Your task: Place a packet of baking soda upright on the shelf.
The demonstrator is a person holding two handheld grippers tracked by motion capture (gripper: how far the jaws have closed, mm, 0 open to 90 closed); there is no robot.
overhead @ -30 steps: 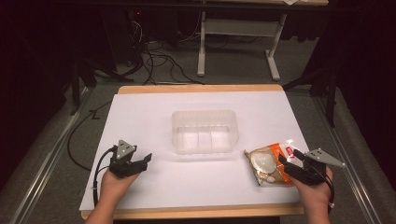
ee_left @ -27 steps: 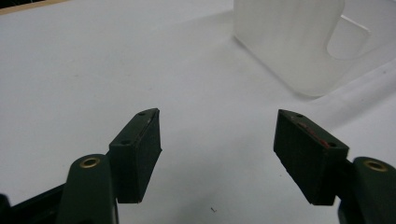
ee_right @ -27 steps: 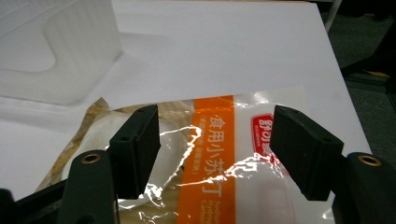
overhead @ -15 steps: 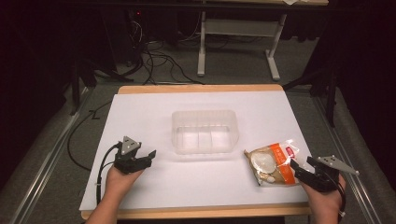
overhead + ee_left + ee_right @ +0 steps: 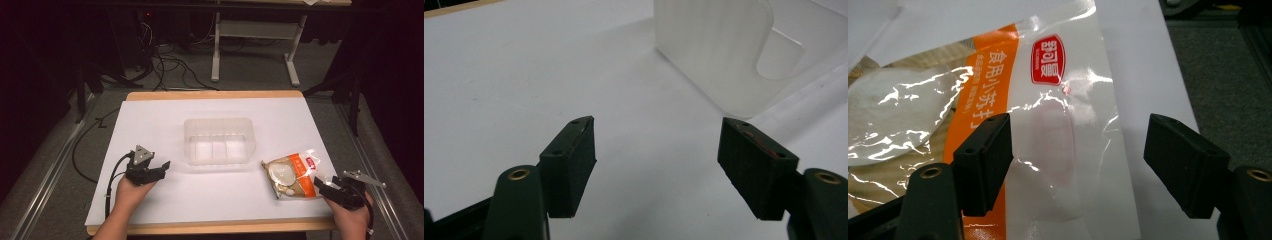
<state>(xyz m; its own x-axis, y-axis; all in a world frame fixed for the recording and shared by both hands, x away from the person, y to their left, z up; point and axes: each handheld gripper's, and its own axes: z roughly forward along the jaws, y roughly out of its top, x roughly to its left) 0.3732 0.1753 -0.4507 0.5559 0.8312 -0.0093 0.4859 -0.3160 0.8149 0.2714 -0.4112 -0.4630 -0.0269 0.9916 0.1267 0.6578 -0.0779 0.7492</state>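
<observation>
Thing in hand: flat clear-and-orange plastic food pouch point(image 5: 292, 171) w/ red logo and pale round pieces inside, lying near the right edge of the white-covered worktop point(image 5: 165, 115), toward its front right corner. It sits just right of the clear rectangular plastic tub point(image 5: 219, 141), which stands mid-worktop, apart from the pouch.

Right gripper point(image 5: 326, 185) is at the pouch's near end, jaws spread wide, gripping nothing. In the right gripper view the left jaw sits over the pouch point(image 5: 1013, 100) film and the right jaw over bare worktop, so the pouch's clear sealed edge lies between them.

Left gripper point(image 5: 159, 167) rests front-left, jaws also apart and empty, aimed toward the tub point(image 5: 729, 50) corner.

Handling, as a judgement: pouch looks light, limp, glossy, so prob. slippery, and the film will crumple and sag when lifted. Contents look like brittle wafers or cakes, so don't pinch across the middle. Best hold is the empty clear margin by the red logo, pinched flat, near the edge, w/ a firm close since the film could slide out.
</observation>
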